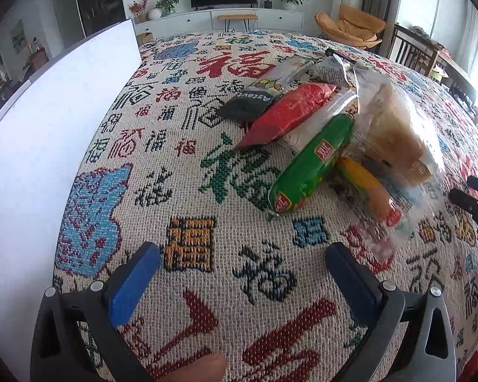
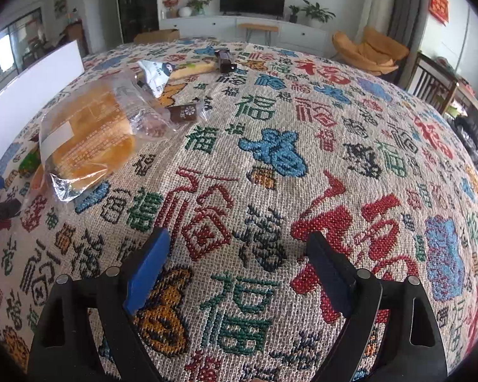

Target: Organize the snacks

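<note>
Both grippers — left gripper [image 1: 242, 259] and right gripper [image 2: 239, 251] — hang with fingers apart, empty over the desk [image 2: 334, 146]. Snacks [image 1: 309, 146] lie piled beyond the left fingers — better approached low, one packet at a time.

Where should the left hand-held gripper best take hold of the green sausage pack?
Probably across the middle of the green sausage pack, coming down from above. It lies as a rounded tube slanting across the cloth, its far end against the other packets, so the jaws should straddle its narrow width. The left hand-held gripper is open and empty.
</note>
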### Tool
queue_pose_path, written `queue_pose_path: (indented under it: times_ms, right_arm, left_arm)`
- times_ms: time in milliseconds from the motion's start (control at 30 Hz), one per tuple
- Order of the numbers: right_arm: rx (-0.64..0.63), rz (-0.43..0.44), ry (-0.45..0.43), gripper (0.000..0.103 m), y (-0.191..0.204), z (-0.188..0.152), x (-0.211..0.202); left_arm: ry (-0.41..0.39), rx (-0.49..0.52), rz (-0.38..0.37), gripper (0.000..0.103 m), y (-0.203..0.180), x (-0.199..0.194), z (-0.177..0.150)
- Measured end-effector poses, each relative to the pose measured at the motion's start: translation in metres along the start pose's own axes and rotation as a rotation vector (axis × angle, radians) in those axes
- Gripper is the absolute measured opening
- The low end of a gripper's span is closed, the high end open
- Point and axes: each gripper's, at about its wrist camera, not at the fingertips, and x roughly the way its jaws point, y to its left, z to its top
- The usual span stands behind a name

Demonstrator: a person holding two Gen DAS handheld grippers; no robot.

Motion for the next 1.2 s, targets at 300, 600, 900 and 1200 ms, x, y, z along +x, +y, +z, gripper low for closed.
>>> queue_pose_path:
  times_ms: [300,600,900,1200]
  right_arm:
    - [0.02,0.008,0.007,0.094,-0.005,0.0021,0.0022]
    - [0.021,0.008,0.007,0.094,-0.0057,0.0032,0.0037]
    - [0.021,0.007,0.007,0.094,-0.0054,0.0032,0.0039]
    - [0.022,0.008,0.007,0.094,-0.0055,0.0032,0.004]
  left_arm:
    - [-0.042,-0.016,0.005,0.103,0.0033,0.0025,0.0012]
    - [-0.042,-0.016,0.006,0.103,0.0024,0.0027,0.0008]
    - [-0.043,-0.017,0.007,0.103,0.0018,0.0024,0.0004]
    - [-0.025,-0.029,0.024,0.103,0.0006,-0.0001,-0.0016]
